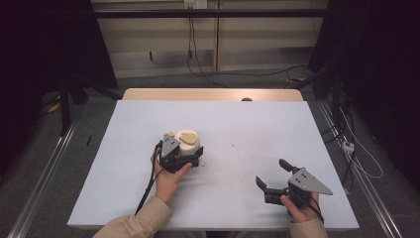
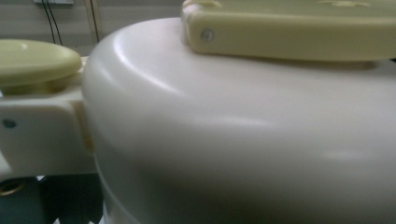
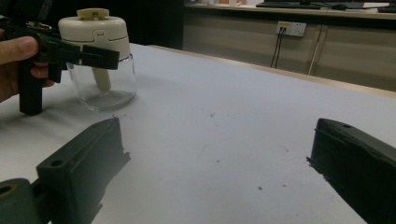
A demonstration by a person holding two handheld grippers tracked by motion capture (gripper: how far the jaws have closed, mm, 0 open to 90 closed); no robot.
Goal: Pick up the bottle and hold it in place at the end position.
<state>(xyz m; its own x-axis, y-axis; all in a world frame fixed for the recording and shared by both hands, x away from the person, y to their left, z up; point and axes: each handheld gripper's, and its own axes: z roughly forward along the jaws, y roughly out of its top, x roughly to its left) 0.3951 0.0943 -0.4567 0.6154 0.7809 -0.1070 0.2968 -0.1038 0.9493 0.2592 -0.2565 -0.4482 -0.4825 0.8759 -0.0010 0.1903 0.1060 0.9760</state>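
Observation:
A jar with a cream lid [image 1: 188, 140] and a clear glass body [image 3: 100, 88] stands left of centre on the white mat [image 1: 237, 119]. A pale green knob [image 2: 32, 58] and handle [image 2: 299, 35] sit on the lid, whose dome [image 2: 233, 140] looms close in the left gripper view. My left gripper [image 1: 189, 154] reaches in from the near side, its jaws shut around the jar just under the lid; one black jaw [image 3: 79, 53] crosses the jar's front. My right gripper [image 1: 270, 171] rests low at the near right, open, nothing between its fingers [image 3: 84, 158].
The mat covers a wooden table whose far edge [image 1: 213, 94] shows beyond it. Small dark specks [image 3: 215, 114] dot the mat between the grippers. Metal rails [image 1: 47, 168] run along both sides of the table, and cables [image 1: 213, 74] lie on the floor behind.

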